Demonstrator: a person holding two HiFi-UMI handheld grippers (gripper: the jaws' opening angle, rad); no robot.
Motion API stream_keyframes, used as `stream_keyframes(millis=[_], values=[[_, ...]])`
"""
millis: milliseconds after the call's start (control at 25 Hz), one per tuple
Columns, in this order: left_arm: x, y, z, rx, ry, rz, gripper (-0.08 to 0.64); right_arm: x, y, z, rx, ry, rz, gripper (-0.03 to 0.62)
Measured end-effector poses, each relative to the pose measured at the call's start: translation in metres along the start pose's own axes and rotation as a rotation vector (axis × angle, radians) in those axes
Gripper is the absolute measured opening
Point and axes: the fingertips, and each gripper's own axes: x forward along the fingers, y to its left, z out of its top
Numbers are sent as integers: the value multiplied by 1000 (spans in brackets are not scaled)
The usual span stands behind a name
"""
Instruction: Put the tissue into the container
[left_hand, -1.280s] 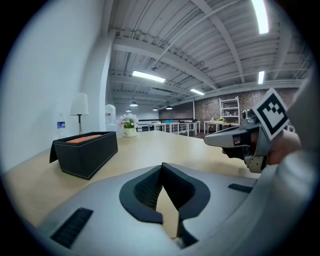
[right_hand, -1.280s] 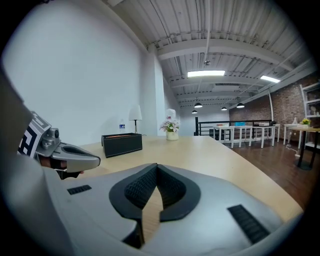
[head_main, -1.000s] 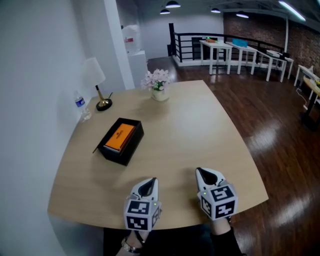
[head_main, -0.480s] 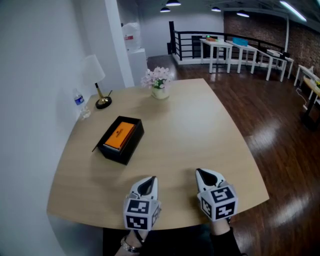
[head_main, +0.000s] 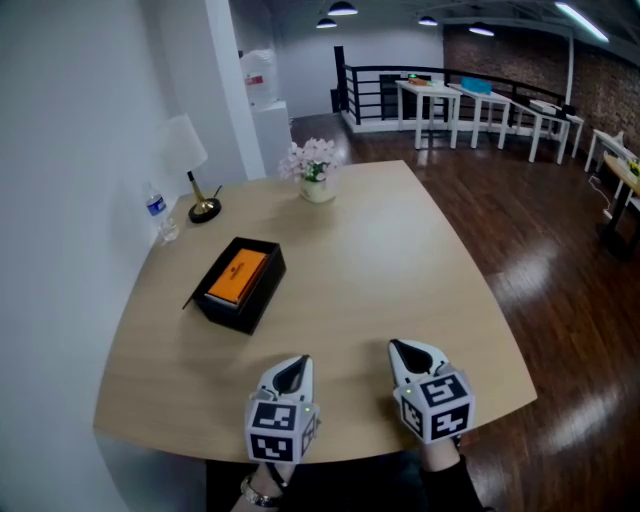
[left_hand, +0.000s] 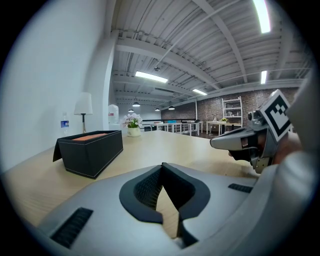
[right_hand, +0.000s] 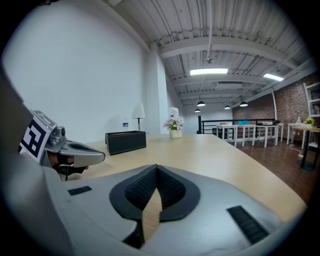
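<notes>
A black open box (head_main: 262, 277) stands on the left half of the round wooden table (head_main: 380, 260), and a flat orange pack (head_main: 238, 274) lies inside it. No loose tissue shows anywhere on the table. My left gripper (head_main: 297, 362) hovers at the near table edge, shut and holding nothing. My right gripper (head_main: 397, 346) is beside it to the right, also shut and holding nothing. In the left gripper view its jaws (left_hand: 162, 166) meet, with the box (left_hand: 90, 150) ahead to the left. From the right gripper (right_hand: 156, 168) the box (right_hand: 125, 141) stands far ahead to the left.
A vase of pale flowers (head_main: 316, 172) stands at the far side of the table. A small lamp (head_main: 192, 165) and a water bottle (head_main: 159, 212) stand at the left by the white wall. Dark wood floor lies beyond the table's right edge.
</notes>
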Motion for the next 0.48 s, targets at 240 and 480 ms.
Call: stream_keyframes(millis=[240, 480], values=[[-1, 1, 1, 1, -5, 1, 3, -1, 2, 2, -2, -4, 3, 0], [-3, 1, 1, 5, -3, 2, 3, -3, 1, 1, -1, -6, 0, 0]])
